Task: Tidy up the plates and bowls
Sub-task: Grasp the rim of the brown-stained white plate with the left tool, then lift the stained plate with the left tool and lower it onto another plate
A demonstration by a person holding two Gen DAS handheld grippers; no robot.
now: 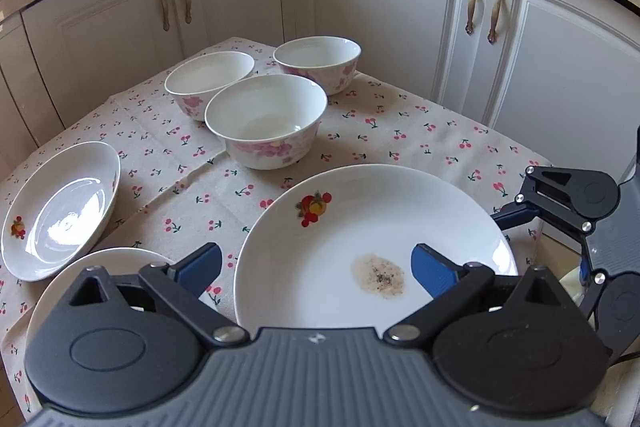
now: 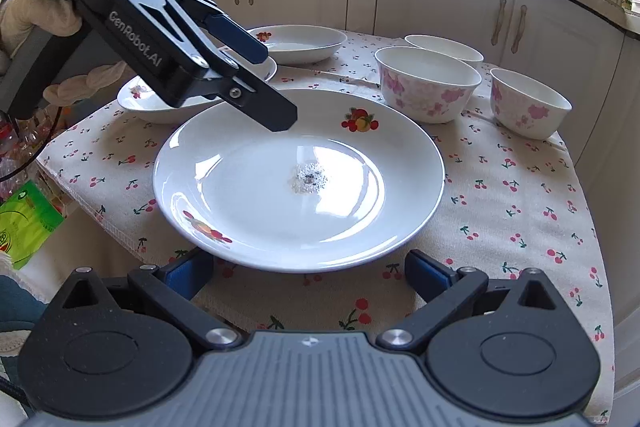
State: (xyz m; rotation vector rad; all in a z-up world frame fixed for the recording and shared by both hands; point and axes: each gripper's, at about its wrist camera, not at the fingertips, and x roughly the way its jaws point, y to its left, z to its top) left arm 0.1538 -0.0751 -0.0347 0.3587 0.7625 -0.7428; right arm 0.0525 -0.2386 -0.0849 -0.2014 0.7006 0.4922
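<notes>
On the far left of the left wrist view a deep plate (image 1: 60,211) with a small fruit print lies on the cherry-print cloth (image 1: 420,131) that covers the tabletop. Just below it the rim of another plate (image 1: 116,259) peeks out, mostly hidden behind the left tongs (image 1: 316,267). Those tongs are spread wide with nothing between them: the left blue tip hangs over the cloth, the right one over the inside of the big plate (image 1: 360,219), and whether it touches the plate cannot be told. The big plate sits in the middle near the front edge, with a fruit print near its far rim and a greyish speckled smear (image 1: 379,277) in its well. Behind it three white bowls with pink flowers stand close together: the nearest bowl (image 1: 266,121) in front, a second bowl (image 1: 210,83) behind it to the left, a third bowl (image 1: 318,63) behind to the right. At the far right the right tongs (image 1: 516,215) reach toward the big plate's rim. In the right wrist view they (image 2: 308,267) are wide open and empty, their tips just in front of the plate's near edge, over the cloth. White cupboard doors (image 1: 392,19) run behind the tabletop
</notes>
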